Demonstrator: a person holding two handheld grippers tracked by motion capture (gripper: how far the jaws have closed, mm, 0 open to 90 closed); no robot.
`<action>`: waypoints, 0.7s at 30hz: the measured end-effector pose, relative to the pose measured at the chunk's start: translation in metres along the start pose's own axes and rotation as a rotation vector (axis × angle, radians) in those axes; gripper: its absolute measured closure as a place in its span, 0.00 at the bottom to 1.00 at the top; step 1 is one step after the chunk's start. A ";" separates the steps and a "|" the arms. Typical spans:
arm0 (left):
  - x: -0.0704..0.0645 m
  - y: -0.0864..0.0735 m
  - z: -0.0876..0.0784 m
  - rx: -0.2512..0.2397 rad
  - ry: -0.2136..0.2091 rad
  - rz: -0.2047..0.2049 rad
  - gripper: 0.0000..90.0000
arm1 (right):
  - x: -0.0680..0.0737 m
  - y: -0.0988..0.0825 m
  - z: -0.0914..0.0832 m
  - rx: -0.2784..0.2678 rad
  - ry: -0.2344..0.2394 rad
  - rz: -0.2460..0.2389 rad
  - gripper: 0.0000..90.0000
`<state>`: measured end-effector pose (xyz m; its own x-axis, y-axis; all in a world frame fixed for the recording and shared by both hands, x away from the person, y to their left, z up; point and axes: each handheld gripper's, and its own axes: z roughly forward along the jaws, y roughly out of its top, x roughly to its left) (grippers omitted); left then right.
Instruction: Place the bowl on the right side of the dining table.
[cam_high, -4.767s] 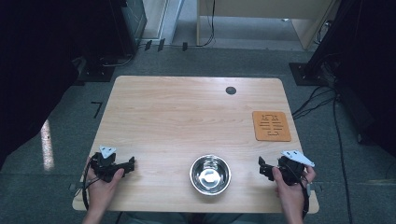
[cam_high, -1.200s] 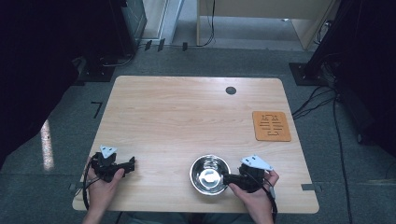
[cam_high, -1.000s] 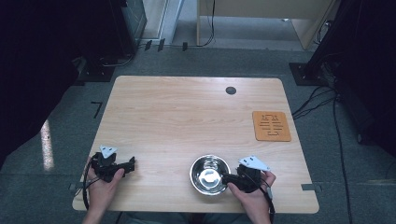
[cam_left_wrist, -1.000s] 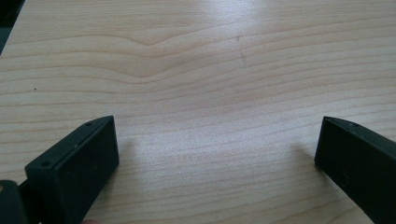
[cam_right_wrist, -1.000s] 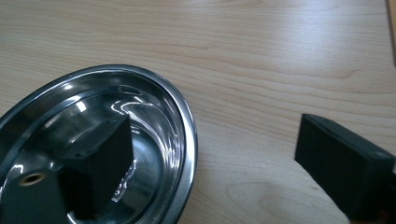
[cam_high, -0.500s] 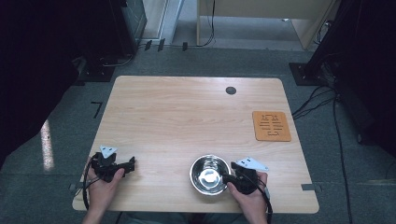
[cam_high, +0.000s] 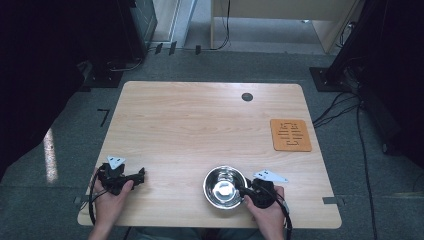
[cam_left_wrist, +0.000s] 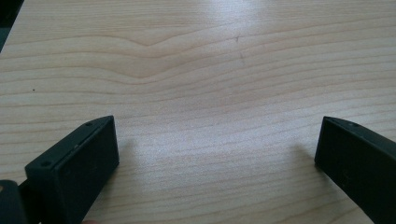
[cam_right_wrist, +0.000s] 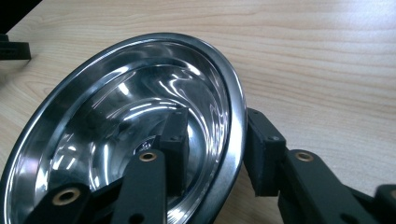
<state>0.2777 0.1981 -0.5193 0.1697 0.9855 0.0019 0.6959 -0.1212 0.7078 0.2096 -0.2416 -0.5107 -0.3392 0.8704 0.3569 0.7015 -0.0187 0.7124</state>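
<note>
the right gripper (cam_right_wrist: 212, 154) has just been closing, now pinching the shiny round steel bowl's (cam_high: 225, 187) rim (one jaw inside). lifting is left, probably toward the orange square mat (cam_high: 290, 135) beyond the bowl. the left gripper (cam_left_wrist: 215, 163) rests spread, empty.

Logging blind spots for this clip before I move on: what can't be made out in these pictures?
- Right tongs: in the right gripper view they straddle the shiny round steel bowl rim; pad contact is hidden by the rim.
- Bowl's lower left: cut off by that view's edge.
- Orange square slotted mat: high view, slot pattern too small to make out.
- Left tongs: bases cut off at the left gripper view's bottom edge.
</note>
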 end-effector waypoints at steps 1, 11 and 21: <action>0.000 0.000 0.000 0.000 0.000 0.000 0.00 | 0.000 0.000 0.000 0.000 0.000 0.000 0.74; 0.000 0.000 0.000 0.000 0.000 0.000 0.00 | 0.003 -0.001 0.000 0.016 -0.031 0.002 0.84; 0.000 0.000 0.000 0.000 0.000 0.000 0.00 | -0.001 0.001 -0.003 -0.002 0.040 0.100 0.93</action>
<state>0.2777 0.1980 -0.5194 0.1695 0.9855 0.0022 0.6958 -0.1212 0.7079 0.2086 -0.2437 -0.5083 -0.2926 0.8436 0.4503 0.7316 -0.1058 0.6735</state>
